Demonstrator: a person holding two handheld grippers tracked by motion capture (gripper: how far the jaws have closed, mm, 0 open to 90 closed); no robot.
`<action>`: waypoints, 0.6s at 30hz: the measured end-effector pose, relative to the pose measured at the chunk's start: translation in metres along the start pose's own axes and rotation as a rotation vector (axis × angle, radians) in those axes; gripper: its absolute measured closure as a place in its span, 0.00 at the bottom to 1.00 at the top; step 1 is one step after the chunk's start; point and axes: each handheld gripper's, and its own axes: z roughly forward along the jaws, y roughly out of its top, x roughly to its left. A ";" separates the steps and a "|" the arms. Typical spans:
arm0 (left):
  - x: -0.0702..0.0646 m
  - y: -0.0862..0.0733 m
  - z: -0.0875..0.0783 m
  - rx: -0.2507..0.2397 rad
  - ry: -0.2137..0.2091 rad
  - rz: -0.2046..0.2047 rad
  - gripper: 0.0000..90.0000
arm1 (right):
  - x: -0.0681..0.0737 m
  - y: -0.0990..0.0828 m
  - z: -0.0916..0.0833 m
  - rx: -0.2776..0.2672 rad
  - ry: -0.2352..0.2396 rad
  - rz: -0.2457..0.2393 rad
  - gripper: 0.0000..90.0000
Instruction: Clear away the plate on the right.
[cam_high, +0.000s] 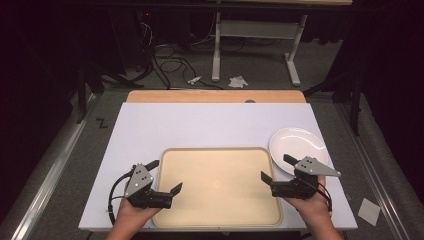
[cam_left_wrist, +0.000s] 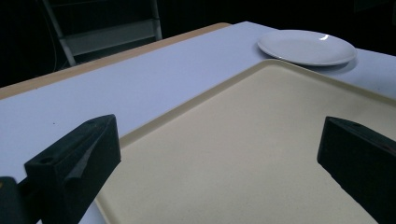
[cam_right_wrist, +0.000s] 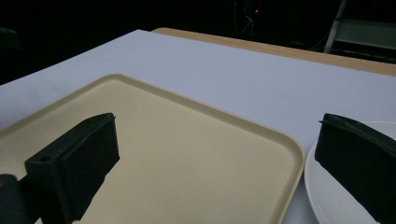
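Here, L tongs (cam_high: 167, 177) & R tongs (cam_high: 278, 168) both spread apart, flanking tray (cam_high: 218, 153), aimed inward.

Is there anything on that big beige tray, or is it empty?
Empty. The high view shows the tray as bare beige surface, and both gripper views show nothing lying on it. The white plate sits beside it.

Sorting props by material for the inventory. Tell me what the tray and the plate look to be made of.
Tray: probably moulded plastic, matte beige, with a faintly grainy surface, a rounded raised rim and no sharp highlights. Plate: looks like glazed ceramic or melamine, glossy white; a bright glint sits on its rim. The pictures cannot settle which.
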 end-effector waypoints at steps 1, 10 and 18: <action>0.000 0.000 0.000 0.001 -0.001 0.001 0.00 | 0.000 0.000 0.000 0.001 -0.002 0.000 0.01; -0.001 -0.001 0.001 0.008 0.001 0.010 0.00 | 0.001 0.001 0.000 -0.004 -0.003 -0.017 0.01; 0.000 -0.001 0.002 0.022 0.010 0.029 0.00 | -0.009 0.001 -0.003 0.002 -0.033 -0.005 0.01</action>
